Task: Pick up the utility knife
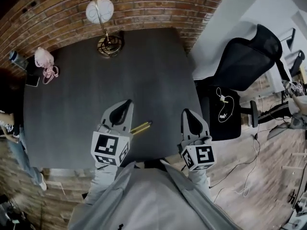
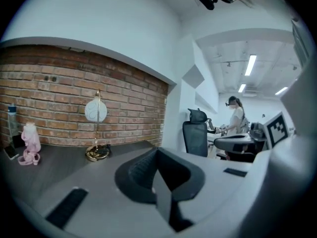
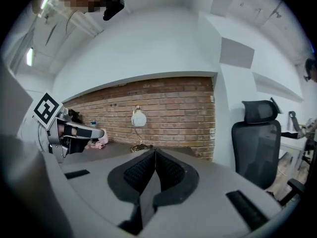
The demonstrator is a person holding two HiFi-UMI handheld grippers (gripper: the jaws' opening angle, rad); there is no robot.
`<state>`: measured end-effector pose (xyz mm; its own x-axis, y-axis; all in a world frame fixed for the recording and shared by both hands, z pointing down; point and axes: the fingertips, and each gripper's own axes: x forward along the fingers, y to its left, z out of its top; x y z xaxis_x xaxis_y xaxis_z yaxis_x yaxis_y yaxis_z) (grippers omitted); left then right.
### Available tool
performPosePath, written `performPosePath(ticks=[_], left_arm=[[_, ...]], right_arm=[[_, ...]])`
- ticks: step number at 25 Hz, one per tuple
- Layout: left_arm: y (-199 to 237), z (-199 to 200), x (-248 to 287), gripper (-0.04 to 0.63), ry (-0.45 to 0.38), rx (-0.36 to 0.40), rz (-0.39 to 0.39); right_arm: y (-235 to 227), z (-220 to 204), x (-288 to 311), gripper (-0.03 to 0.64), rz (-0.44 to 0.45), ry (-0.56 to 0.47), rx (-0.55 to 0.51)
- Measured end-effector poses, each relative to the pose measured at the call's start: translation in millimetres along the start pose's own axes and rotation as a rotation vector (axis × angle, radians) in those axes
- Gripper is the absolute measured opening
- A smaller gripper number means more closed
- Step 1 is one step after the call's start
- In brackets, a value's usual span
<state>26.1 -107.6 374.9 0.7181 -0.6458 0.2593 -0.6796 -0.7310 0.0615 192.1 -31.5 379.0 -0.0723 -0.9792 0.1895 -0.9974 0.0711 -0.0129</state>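
In the head view, the utility knife (image 1: pixel 141 127) lies flat on the dark desk (image 1: pixel 86 99) close to its near edge, at about 6 o'clock of the desk. It sits in the gap between the two claws, just beside the left claw (image 1: pixel 126 103) at its 5 o'clock and apart from the right claw (image 1: pixel 186 112). In the left gripper view the left claw is pinched fully together with nothing in it. It looks level across the desk toward a lamp (image 2: pixel 95 111) at 10 o'clock, and the knife is out of sight. The right gripper view shows much the same: jaws pressed together, empty, facing the brick wall (image 3: pixel 168 103), no knife. The likely trouble is that a claw brought down while this narrow would shove the thin knife toward the desk edge rather than straddle it. Neither claw's camera is aimed at it yet.
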Motion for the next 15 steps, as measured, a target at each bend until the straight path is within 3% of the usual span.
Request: performPosePath(ticks=[7, 15], left_arm=[[1.3, 9.2, -12.9, 0.018, 0.011, 0.009, 0.179], [12.5, 0.2, -26.4, 0.018, 0.017, -0.010, 0.242]], right_arm=[[-12.9, 16.2, 29.1, 0.018, 0.181, -0.012, -0.033], [-7.3, 14.8, 43.2, 0.018, 0.215, -0.019, -0.030]])
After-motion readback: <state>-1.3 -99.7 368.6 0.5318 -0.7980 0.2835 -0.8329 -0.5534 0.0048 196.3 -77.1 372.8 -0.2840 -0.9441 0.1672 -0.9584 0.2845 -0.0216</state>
